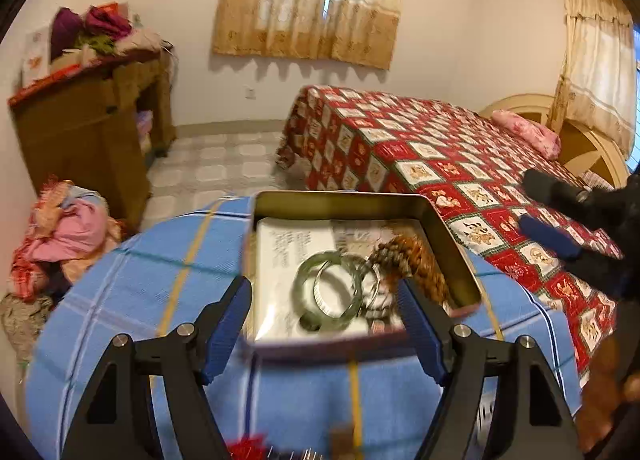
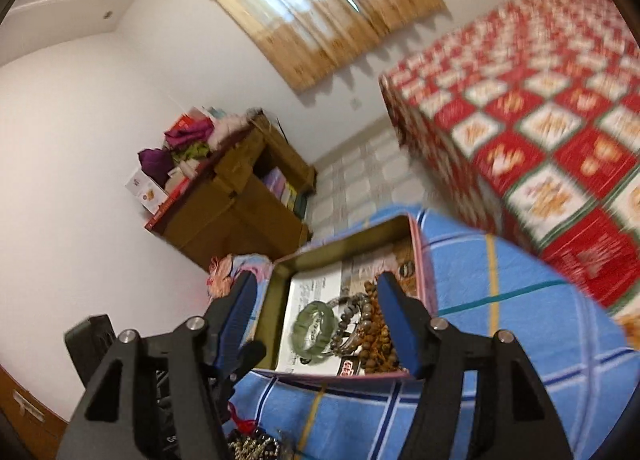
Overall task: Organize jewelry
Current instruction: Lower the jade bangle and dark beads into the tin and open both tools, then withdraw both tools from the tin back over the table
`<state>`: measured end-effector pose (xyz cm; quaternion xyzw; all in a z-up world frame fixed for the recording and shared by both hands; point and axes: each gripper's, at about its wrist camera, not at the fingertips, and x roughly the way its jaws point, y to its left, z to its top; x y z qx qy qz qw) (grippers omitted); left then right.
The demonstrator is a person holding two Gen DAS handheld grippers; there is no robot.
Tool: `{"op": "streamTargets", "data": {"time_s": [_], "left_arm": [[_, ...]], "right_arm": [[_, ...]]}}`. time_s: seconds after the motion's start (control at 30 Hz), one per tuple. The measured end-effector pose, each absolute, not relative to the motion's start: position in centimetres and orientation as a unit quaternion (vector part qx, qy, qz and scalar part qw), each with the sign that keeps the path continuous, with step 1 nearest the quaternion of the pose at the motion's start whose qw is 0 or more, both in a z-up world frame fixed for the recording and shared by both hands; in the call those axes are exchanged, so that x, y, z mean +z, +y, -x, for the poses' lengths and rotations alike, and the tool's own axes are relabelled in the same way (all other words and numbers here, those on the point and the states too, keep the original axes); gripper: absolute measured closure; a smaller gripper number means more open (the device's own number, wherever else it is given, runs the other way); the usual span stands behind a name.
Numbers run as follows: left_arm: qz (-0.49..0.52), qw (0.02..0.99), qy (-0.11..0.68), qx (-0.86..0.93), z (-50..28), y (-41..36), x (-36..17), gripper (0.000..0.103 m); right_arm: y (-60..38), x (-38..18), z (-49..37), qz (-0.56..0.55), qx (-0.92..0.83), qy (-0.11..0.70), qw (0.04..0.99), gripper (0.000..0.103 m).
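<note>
Loose beads (image 2: 256,446) and a red tassel lie nearest, at the bottom edge below the right claw (image 2: 316,324), on the blue cloth (image 2: 520,320). Both claws gape wide and hold nothing. The tin (image 1: 344,199) sits straight ahead of each, long axis running away from the cameras. The left claw (image 1: 324,324) straddles its near rim; the right claw (image 1: 556,215) shows off to the side there, so left seems nearer. Inside, on printed paper: a green bangle (image 2: 314,330), thin rings (image 1: 370,284) and brown beads (image 1: 416,256). The loose beads probably go in next.
</note>
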<state>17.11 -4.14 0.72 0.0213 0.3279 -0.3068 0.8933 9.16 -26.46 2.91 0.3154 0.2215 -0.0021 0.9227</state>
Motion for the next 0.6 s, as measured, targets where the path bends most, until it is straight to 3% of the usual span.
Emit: {"op": "streamTargets", "data": {"time_s": [0.1, 0.6], "left_arm": [[0.002, 0.903, 0.317, -0.291, -14.0, -1.1, 1.1, 0.029], [0.014, 0.919, 0.327, -0.218, -4.1, 5.5, -1.3, 0.029]], "right_arm": [[-25.3, 3.5, -5.8, -0.292, -0.027, 0.208, 0.933, 0.026], [-19.3, -1.5, 1.2, -0.258, 0.002, 0.316, 0.913, 0.026]]}}
